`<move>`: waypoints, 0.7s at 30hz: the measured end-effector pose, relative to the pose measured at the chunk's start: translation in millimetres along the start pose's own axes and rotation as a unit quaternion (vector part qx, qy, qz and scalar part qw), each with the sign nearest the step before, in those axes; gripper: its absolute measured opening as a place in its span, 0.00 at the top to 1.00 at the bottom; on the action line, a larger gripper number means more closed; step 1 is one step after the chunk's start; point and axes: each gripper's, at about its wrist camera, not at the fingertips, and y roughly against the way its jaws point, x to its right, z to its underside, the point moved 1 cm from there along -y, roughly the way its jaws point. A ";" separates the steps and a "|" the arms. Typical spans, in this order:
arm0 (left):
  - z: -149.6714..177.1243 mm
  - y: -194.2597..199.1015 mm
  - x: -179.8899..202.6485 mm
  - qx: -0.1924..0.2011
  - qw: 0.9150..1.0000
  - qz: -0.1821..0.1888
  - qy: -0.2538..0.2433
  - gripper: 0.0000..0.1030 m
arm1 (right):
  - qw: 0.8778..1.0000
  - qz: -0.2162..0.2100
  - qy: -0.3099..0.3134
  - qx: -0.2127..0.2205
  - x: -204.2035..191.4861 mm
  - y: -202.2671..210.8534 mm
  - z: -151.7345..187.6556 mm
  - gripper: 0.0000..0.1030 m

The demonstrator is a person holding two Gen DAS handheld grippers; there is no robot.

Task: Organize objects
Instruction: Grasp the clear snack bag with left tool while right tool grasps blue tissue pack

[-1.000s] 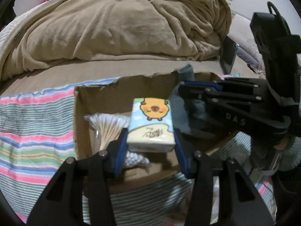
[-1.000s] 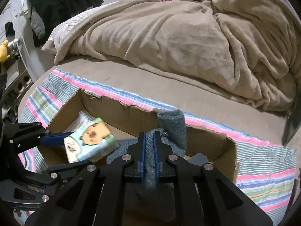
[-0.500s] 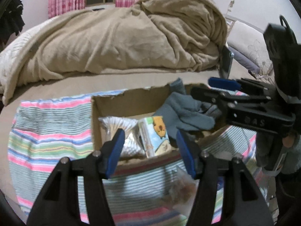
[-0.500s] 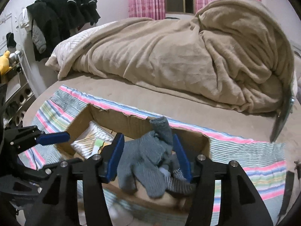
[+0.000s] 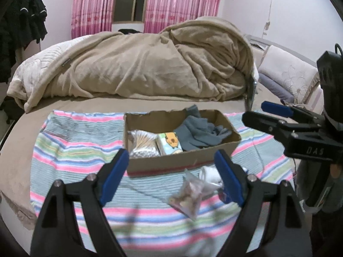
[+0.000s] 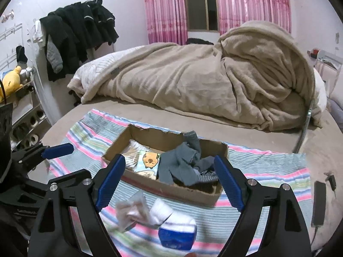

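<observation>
A cardboard box (image 5: 184, 159) (image 6: 171, 189) sits on a striped towel (image 5: 75, 150) on the bed. Inside lie a bag of cotton swabs (image 5: 142, 143), a tissue pack with a cartoon animal (image 5: 170, 142) (image 6: 149, 163) and grey gloves (image 5: 197, 133) (image 6: 183, 165). In front of the box lie a clear bag of small items (image 5: 189, 194) (image 6: 130, 212) and a white and blue sock (image 6: 171, 227). My left gripper (image 5: 172, 177) is open and empty, above the towel in front of the box. My right gripper (image 6: 169, 181) is open and empty, also in front of the box.
A heaped beige blanket (image 5: 137, 68) covers the back of the bed. A black remote (image 6: 319, 203) lies at the towel's right edge. Dark clothes (image 6: 79, 30) hang on the left wall above a shelf. Pink curtains (image 6: 165, 10) frame a window.
Both grippers released their items into the box, opened wide and pulled back and up. The tissue pack and gloves now lie in the box. The loose items in front have come into view.
</observation>
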 end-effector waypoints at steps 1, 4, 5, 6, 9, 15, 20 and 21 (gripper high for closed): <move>1.8 5.3 1.6 0.000 1.000 0.000 0.000 0.18 | 1.000 0.000 -0.002 0.001 -0.6 5.1 1.8 0.16; 7.8 21.5 7.2 0.005 1.000 -0.004 0.003 0.10 | 1.000 0.002 -0.002 0.001 -1.4 19.2 10.7 0.15; 10.0 26.6 9.2 0.008 1.000 0.000 0.004 0.09 | 1.000 0.003 -0.001 -0.001 -1.5 22.6 13.4 0.15; 12.0 30.7 11.3 0.008 1.000 0.003 0.004 0.09 | 1.000 0.005 -0.001 -0.002 -1.1 25.7 16.1 0.15; 15.6 36.4 15.4 0.010 1.000 0.004 0.003 0.09 | 1.000 0.006 -0.002 -0.004 -0.5 34.7 23.5 0.15; 24.9 37.3 18.2 0.002 1.000 0.006 0.004 0.09 | 1.000 0.007 -0.003 -0.008 2.1 40.5 38.7 0.15; 35.6 21.3 21.8 -0.022 1.000 0.010 -0.003 0.09 | 0.999 0.011 -0.004 -0.032 8.0 26.9 55.0 0.15; 37.6 17.4 23.1 -0.025 1.000 0.011 -0.006 0.09 | 0.999 0.011 -0.004 -0.037 9.9 23.6 59.1 0.15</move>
